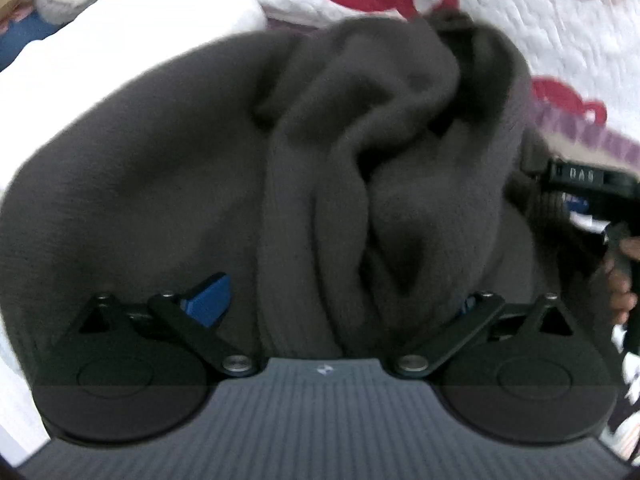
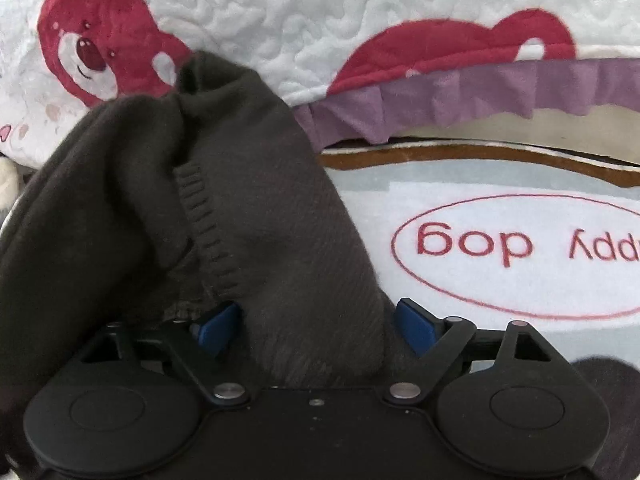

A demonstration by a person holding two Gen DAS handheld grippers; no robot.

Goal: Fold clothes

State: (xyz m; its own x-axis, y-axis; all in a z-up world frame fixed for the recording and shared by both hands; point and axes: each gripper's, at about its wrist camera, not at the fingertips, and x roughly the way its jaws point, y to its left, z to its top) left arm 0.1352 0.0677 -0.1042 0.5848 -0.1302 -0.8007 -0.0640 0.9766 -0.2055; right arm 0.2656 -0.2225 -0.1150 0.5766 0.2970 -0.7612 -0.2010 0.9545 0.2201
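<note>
A dark grey knit sweater [image 1: 200, 168] fills the left wrist view, with thick folds bunched down its middle. My left gripper [image 1: 336, 304] is shut on that bunch; the blue pads [image 1: 210, 300] show at either side of the fabric, the right one mostly hidden. In the right wrist view the same sweater [image 2: 256, 208] rises up and drapes to the left, its ribbed hem running diagonally. My right gripper [image 2: 316, 328] is shut on a wide fold of it, a blue pad [image 2: 414, 330] pressing each side. The right gripper's body [image 1: 580, 184] and a hand [image 1: 620, 280] appear at the left view's right edge.
Behind the sweater lies a white quilt [image 2: 288, 16] with red bear prints and a purple ruffle [image 2: 460, 100] along its edge. Below it is a pale rug [image 2: 500, 248] with red lettering in an oval. A white cloth [image 1: 120, 48] sits at the back left.
</note>
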